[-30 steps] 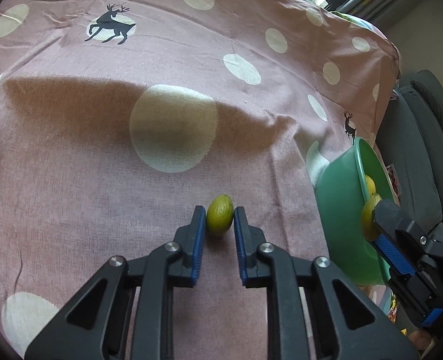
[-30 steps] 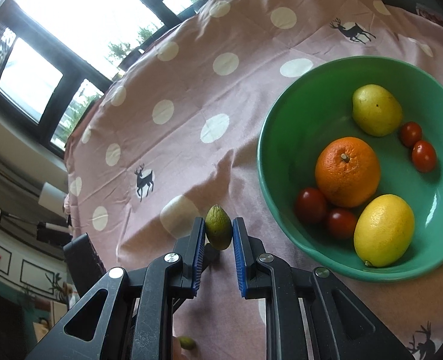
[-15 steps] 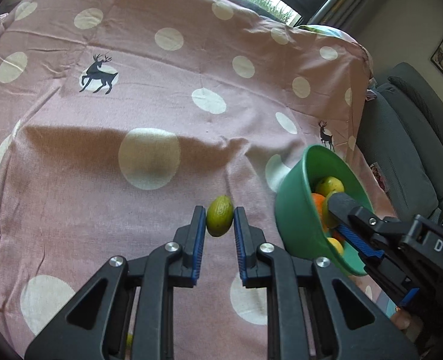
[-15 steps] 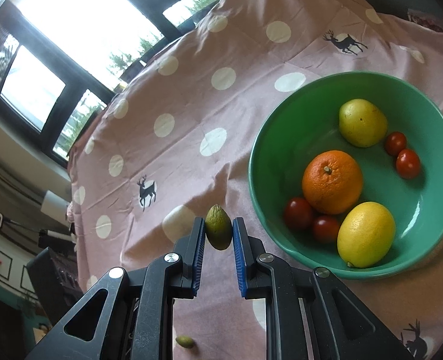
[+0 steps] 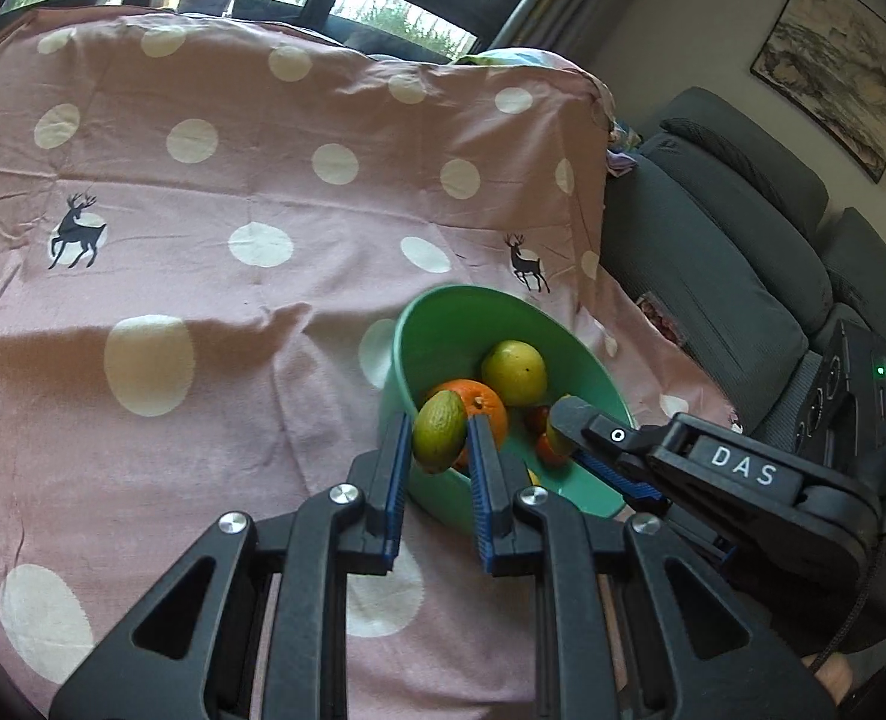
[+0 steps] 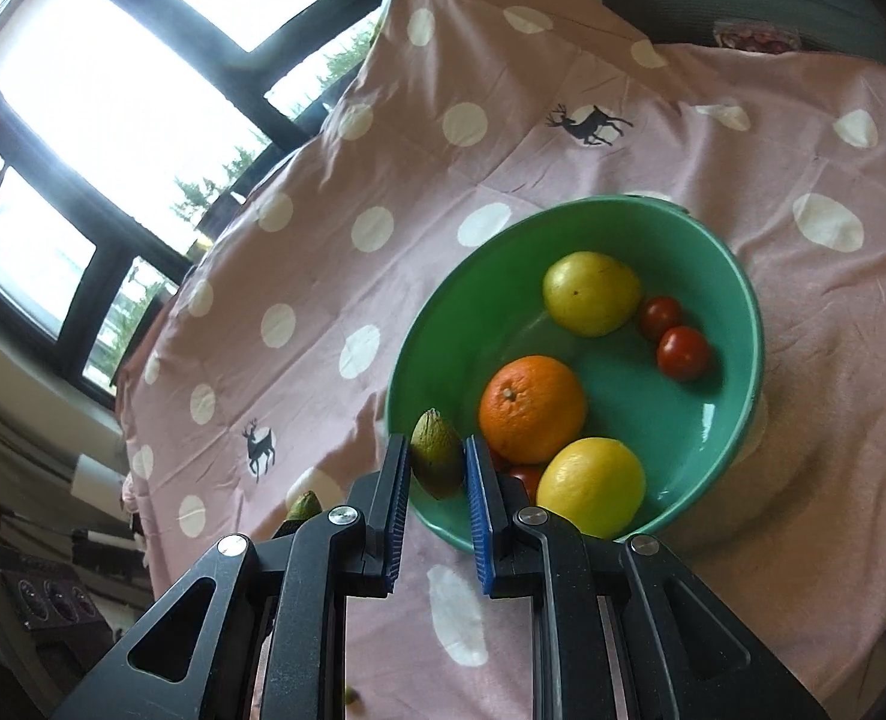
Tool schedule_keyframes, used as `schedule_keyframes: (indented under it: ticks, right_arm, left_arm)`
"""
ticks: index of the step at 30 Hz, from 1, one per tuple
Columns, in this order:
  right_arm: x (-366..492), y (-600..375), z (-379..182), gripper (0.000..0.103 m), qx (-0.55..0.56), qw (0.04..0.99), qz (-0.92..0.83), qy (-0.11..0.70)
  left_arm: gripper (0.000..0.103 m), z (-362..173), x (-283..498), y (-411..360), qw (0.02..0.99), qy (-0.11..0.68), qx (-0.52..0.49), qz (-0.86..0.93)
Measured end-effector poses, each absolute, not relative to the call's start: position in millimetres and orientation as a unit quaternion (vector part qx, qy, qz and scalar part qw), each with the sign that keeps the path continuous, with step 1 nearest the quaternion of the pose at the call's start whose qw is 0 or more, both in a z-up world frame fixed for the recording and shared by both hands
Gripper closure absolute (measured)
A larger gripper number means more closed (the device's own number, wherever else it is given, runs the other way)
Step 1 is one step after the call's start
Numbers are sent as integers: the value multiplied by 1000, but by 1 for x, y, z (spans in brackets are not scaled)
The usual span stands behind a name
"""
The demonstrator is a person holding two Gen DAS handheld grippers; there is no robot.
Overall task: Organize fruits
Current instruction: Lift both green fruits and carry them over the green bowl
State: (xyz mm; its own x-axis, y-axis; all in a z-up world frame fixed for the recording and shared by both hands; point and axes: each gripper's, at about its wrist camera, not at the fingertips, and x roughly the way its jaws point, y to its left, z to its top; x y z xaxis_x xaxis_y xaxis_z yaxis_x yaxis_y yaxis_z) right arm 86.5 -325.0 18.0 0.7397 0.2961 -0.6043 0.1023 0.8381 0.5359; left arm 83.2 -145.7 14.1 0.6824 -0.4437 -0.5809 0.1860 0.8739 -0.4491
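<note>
Both claws are loaded on my feeds. The left gripper (image 5: 438,441) is clamped on a small green fruit (image 5: 439,432), held in the air right at the near rim of the green bowl (image 5: 443,324). The right gripper (image 6: 437,468) is pinched tight on a second small green fruit (image 6: 437,463), also at the near rim of the bowl. Inside sit an orange (image 6: 531,408), two lemons (image 6: 591,293), and some cherry tomatoes (image 6: 682,353). The bowl rests on a pink polka-dot tablecloth (image 5: 203,228) with little deer prints.
</note>
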Motion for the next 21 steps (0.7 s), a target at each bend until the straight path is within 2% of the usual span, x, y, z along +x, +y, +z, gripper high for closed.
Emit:
schedule_keyframes:
  ticks: [11,21]
  right_arm:
    - [87,-356,3,85,306,877,17,371]
    - [90,-356,-1,85,293,877,-4,381]
  left_arm:
    - [84,0,94,-186,891,388,-135,-194]
    - [86,-9,97,-193,884,401,-135,-199]
